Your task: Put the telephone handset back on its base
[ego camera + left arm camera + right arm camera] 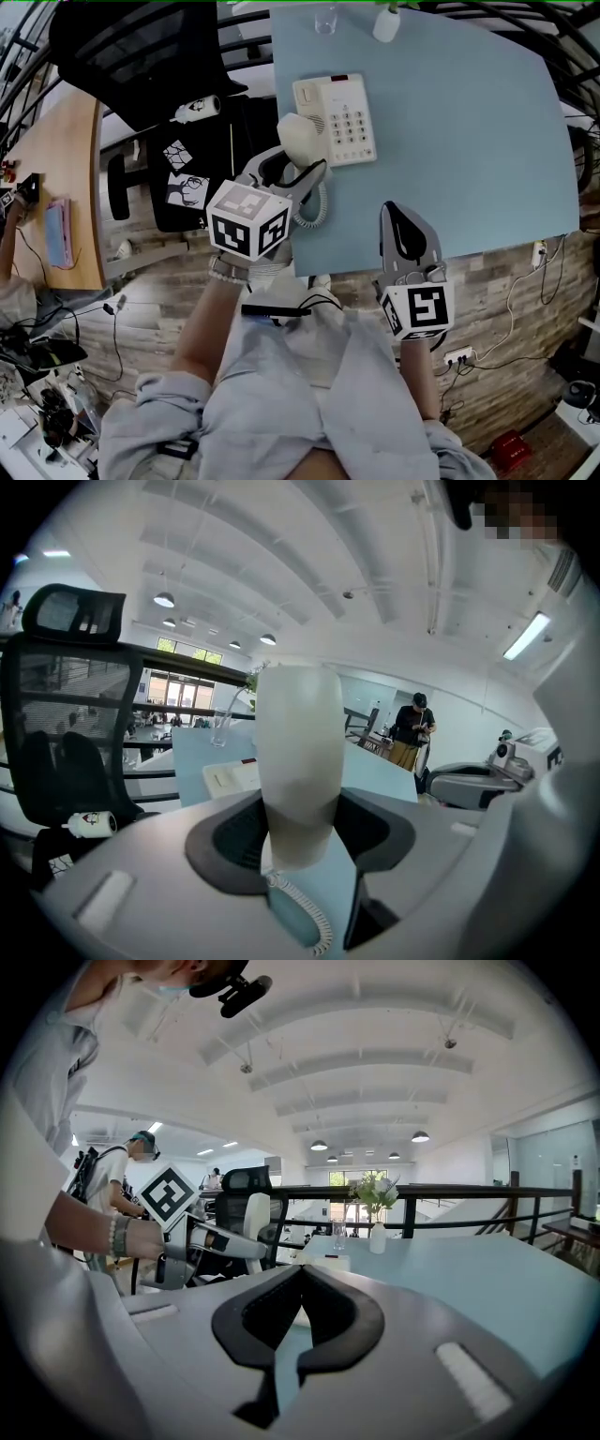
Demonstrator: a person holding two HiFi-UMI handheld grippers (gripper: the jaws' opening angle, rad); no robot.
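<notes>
A pale blue table stands in an open office with a white arched ceiling, a black office chair off its left side. The phone base lies flat near the table's left edge, keypad up, with a glass and a white vase at the far edge. The left gripper is clamped on the cream handset, which stands upright between its jaws just beside the base's left side, not lying in the cradle. The coiled cord loops below it. The right gripper has its jaws together on nothing, held over the table's near edge, well apart from the phone.
</notes>
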